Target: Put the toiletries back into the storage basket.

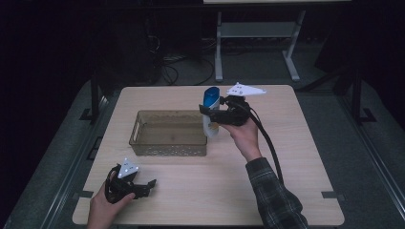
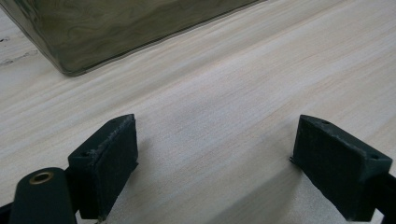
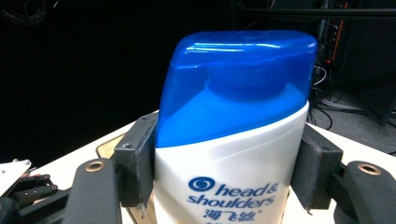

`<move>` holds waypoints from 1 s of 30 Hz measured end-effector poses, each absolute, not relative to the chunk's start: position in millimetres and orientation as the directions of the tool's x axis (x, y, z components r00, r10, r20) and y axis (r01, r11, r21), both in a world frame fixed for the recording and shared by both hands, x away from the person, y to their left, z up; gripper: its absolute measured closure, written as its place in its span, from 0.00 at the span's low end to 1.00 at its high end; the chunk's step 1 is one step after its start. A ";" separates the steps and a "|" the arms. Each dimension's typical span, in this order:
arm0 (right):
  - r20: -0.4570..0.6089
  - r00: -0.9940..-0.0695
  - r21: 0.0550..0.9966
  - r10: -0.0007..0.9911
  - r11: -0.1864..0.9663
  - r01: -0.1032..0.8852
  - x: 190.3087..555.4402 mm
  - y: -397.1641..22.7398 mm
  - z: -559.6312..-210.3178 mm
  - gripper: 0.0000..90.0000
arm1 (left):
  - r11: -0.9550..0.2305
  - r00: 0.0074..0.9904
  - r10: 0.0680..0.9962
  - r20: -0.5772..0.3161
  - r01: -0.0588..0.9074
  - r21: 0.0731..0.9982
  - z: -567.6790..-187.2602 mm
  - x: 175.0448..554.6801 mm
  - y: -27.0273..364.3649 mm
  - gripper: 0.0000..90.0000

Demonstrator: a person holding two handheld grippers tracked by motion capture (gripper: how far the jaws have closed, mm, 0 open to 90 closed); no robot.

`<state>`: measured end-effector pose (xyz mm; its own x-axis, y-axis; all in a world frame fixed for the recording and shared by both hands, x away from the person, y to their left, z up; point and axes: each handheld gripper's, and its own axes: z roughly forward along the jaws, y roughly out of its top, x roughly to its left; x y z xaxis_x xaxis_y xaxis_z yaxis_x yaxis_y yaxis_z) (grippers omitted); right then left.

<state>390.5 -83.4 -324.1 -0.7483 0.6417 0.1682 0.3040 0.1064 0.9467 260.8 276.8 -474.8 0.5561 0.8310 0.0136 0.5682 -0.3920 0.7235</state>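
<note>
A white shampoo bottle (image 1: pixel 210 110) with a blue cap is held upright in the right gripper (image 1: pixel 213 116), above the right end of the clear plastic bin (image 1: pixel 168 133) and clear of the surface (image 1: pixel 286 157); in the right gripper view the bottle (image 3: pixel 233 154) is seen clamped between the two black jaws, one pad pressed on each flank just below the cap (the printed brand name faces the camera), so the right gripper (image 3: pixel 224 168) is closed part-way on the bottle. The right hand (image 1: pixel 244 135) is seen behind the gripper, a plaid sleeve (image 1: pixel 277 200) trailing toward the near edge, and the cable hangs down along the forearm. The bin is seen near the middle of the surface, its long side running left to right; nothing can be made out inside it.

The left gripper (image 1: pixel 145 187) is held low at the near left corner of the surface, well apart from the bin, in the left hand (image 1: pixel 107 205); in the left gripper view its jaws stand wide apart with only bare wood between them, so the left gripper (image 2: pixel 212 156) grips nothing; a corner of the bin (image 2: pixel 93 32) is seen beyond it at the upper left of that view.
</note>
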 end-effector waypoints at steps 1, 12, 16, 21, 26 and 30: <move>0.169 -0.751 0.947 0.639 0.107 0.304 391.1 -81.2 -324.3 0.37 | -0.393 0.557 0.831 0.014 0.568 0.723 -474.7 260.9 276.8 0.14; 0.167 -0.763 0.943 0.625 0.125 0.309 396.8 -58.2 -332.0 0.37 | -0.394 0.558 0.830 0.013 0.568 0.723 -474.8 260.8 276.7 0.14; 0.171 -0.767 0.941 0.618 0.127 0.312 398.2 -52.5 -335.7 0.37 | -0.393 0.559 0.829 0.012 0.568 0.723 -474.8 260.8 276.7 0.14; 0.170 -0.771 0.940 0.613 0.135 0.314 398.8 -47.7 -339.1 0.37 | -0.395 0.560 0.829 0.013 0.568 0.722 -474.7 260.8 276.8 0.14; 0.173 -0.773 0.936 0.611 0.142 0.323 399.7 -43.0 -346.1 0.37 | -0.393 0.558 0.829 0.013 0.568 0.723 -474.8 260.7 276.6 0.14; 0.172 -0.772 0.933 0.612 0.150 0.327 400.8 -41.2 -351.3 0.37 | -0.393 0.559 0.829 0.011 0.569 0.722 -474.7 260.6 276.6 0.14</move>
<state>400.8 -41.2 -351.3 -0.7722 0.6117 0.1718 0.3266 0.1502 0.9332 260.6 276.6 -474.7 0.5587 0.8293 0.0112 0.5691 -0.3931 0.7222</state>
